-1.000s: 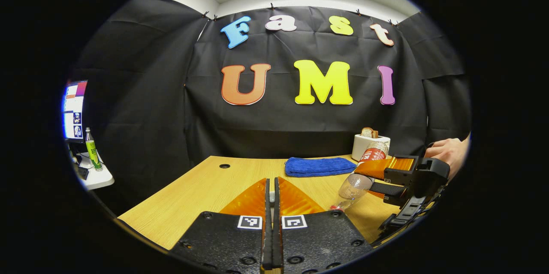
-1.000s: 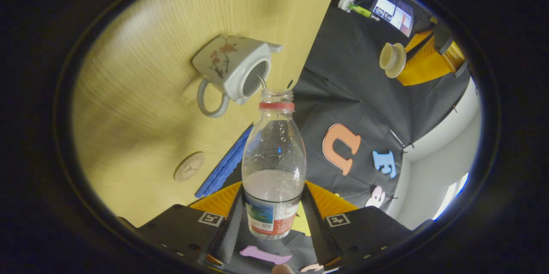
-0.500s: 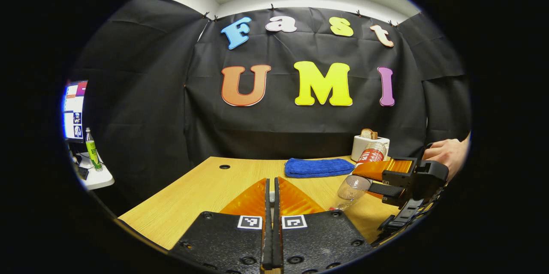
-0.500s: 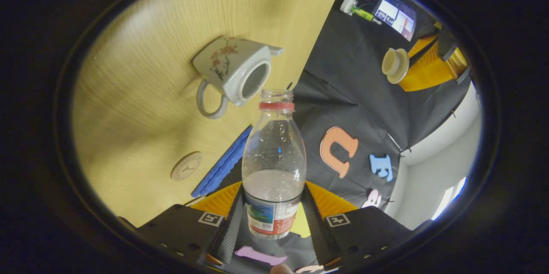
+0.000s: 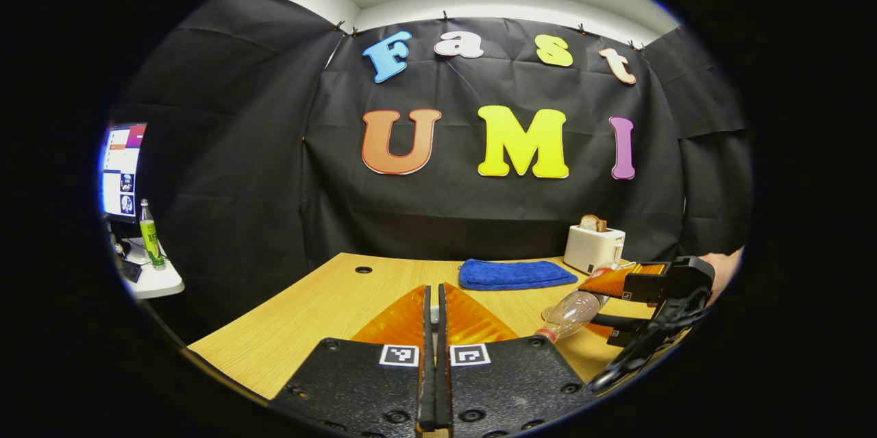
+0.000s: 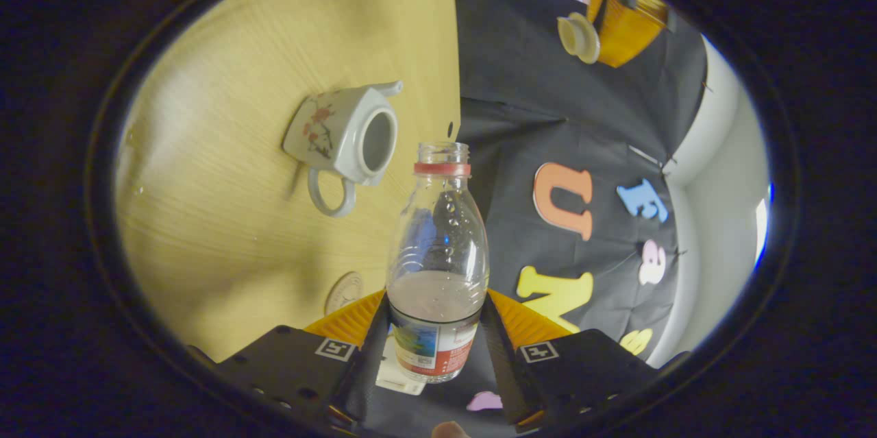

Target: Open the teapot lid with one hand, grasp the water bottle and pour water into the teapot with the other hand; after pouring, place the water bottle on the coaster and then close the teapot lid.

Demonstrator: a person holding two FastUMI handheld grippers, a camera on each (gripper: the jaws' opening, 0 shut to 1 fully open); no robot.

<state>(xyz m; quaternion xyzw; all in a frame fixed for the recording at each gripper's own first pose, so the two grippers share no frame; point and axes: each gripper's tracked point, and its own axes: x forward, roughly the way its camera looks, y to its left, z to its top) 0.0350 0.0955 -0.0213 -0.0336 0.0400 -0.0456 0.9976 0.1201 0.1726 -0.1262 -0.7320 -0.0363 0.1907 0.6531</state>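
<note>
Black cloth walls the booth behind my wooden bench (image 5: 322,308), where a blue towel (image 5: 515,274) lies folded near a white toaster (image 5: 593,248) with a slice of bread in it. My right tool (image 6: 436,338) grips the water bottle (image 6: 438,266) at its labelled lower part, both fingers pressed against its sides; the bottle is uncapped, tilted, and partly filled. Seen from the right gripper view, the teapot (image 6: 340,136) stands on the bench with its mouth uncovered, apart from the bottle's neck. The round coaster (image 6: 344,292) lies on the bench, partly hidden behind my tool. My left tool (image 5: 434,314) is held above the bench with its fingers drawn narrow on the teapot lid (image 6: 577,36), which the right gripper view shows at its tips. A monitor (image 5: 121,171) and a green bottle (image 5: 149,234) sit off to the side.
</note>
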